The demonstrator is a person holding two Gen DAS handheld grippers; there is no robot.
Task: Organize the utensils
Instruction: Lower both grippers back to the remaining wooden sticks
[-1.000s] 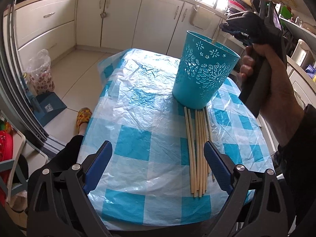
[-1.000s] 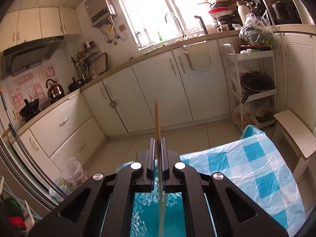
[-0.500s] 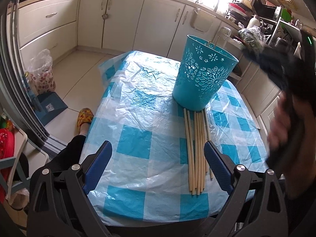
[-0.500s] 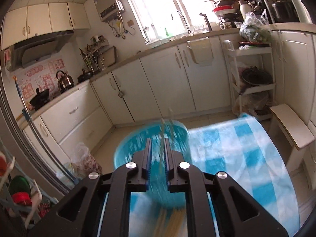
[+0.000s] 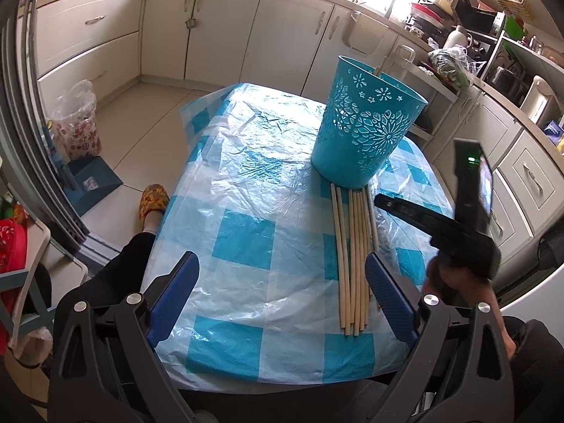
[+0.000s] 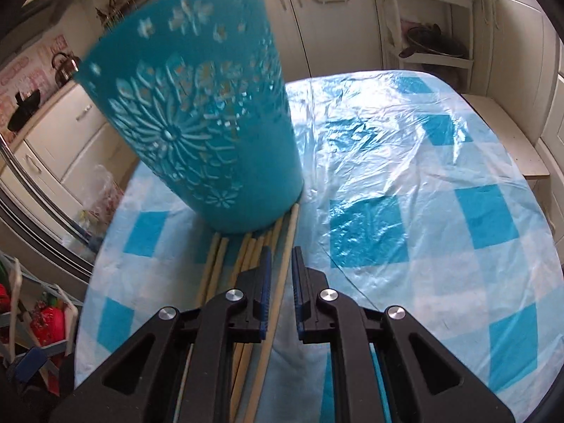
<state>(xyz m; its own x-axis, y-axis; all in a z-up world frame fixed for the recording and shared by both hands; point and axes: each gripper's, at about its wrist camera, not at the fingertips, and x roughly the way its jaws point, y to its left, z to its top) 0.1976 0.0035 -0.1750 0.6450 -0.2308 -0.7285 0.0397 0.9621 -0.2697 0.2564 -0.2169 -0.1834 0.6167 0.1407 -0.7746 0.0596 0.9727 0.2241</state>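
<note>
A turquoise cut-out bucket [image 5: 366,134] [image 6: 197,134] stands upright on the checked table [image 5: 246,176] [image 6: 423,176]. The tip of one wooden chopstick [image 5: 379,68] pokes above its far rim. Several chopsticks [image 5: 352,253] [image 6: 246,250] lie side by side on the cloth in front of the bucket. My right gripper [image 6: 282,252] [image 5: 379,197] points down over the right edge of that row. Its jaws stand a narrow gap apart, and the rightmost stick lies in line with the gap, unpressed. My left gripper [image 5: 280,261] hovers wide open near the table's front edge, holding nothing.
A person's foot in a patterned slipper [image 5: 153,201] rests on the floor left of the table. A plastic bag [image 5: 75,120] and a blue dustpan [image 5: 93,179] sit further left. A wooden stool [image 6: 507,130] and a white rack [image 6: 433,35] stand beyond the table's far right.
The right gripper let go of a chopstick over the bucket, then dropped from above its rim to the row of sticks on the cloth. The left gripper stayed put.
</note>
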